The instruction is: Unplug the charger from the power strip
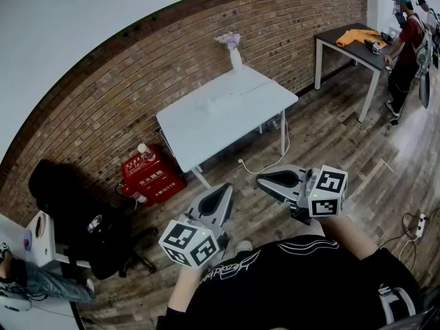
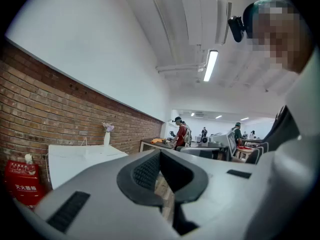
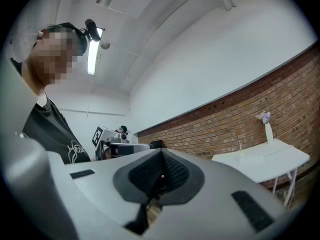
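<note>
I hold both grippers close to my body, high above the wooden floor. My left gripper (image 1: 221,194) (image 2: 160,159) is shut with nothing between its jaws. My right gripper (image 1: 267,180) (image 3: 160,158) is also shut and empty, and it points toward the left one. A white table (image 1: 227,119) (image 2: 75,159) (image 3: 260,159) stands ahead by the brick wall. Small white items (image 1: 210,103) lie on it, too faint to tell apart. A white cable with a plug (image 1: 242,161) trails on the floor under the table. A white power strip (image 1: 421,224) lies on the floor at the far right.
A vase of flowers (image 1: 235,55) (image 2: 106,136) (image 3: 268,130) stands at the table's far edge. A red box (image 1: 152,177) (image 2: 20,184) and a black office chair (image 1: 82,218) are to the left. At the back right, a person (image 1: 405,47) stands at another table (image 1: 350,43).
</note>
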